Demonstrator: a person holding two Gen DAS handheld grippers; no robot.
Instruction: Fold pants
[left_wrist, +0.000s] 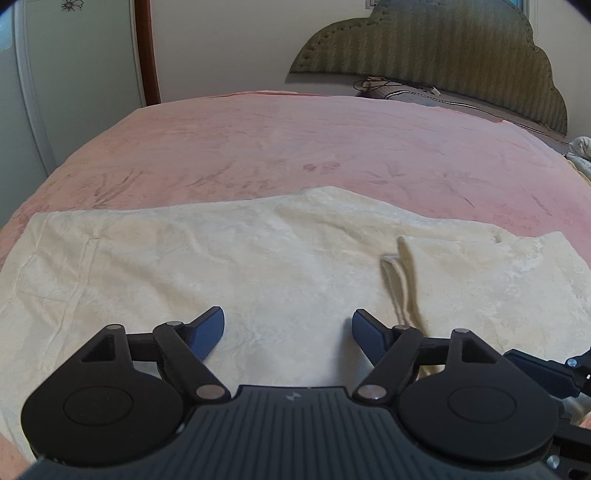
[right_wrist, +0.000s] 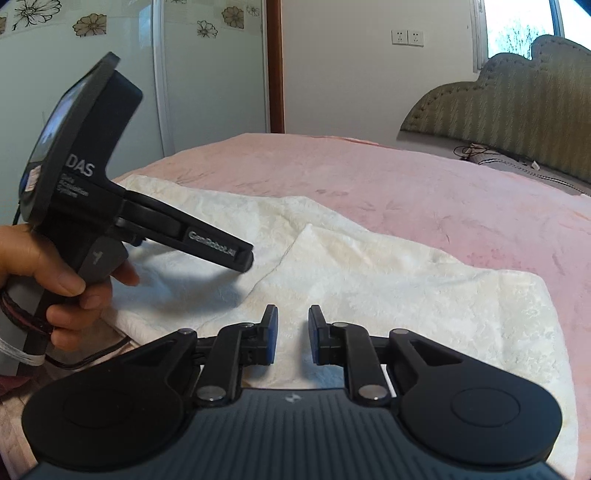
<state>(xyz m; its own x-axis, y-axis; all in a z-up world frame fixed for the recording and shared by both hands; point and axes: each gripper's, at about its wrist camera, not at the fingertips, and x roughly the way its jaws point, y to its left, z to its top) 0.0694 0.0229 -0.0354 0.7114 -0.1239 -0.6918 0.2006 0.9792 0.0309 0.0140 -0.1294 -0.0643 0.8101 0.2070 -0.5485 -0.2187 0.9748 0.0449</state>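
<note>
Plush cream pants (left_wrist: 258, 258): lay flat across the pink bed (left_wrist: 295, 140).
My left gripper (left_wrist: 288, 328): wide, empty.
My right gripper (right_wrist: 292, 334): narrow gap, empty.
Risk: thick pile could bunch, slip, skew my fold.

The cream pants (left_wrist: 258, 258) run off the frame left of the left gripper (left_wrist: 288, 328) and vanish under its body. The drawstring (left_wrist: 399, 280) blurs just beyond its right finger.
</note>
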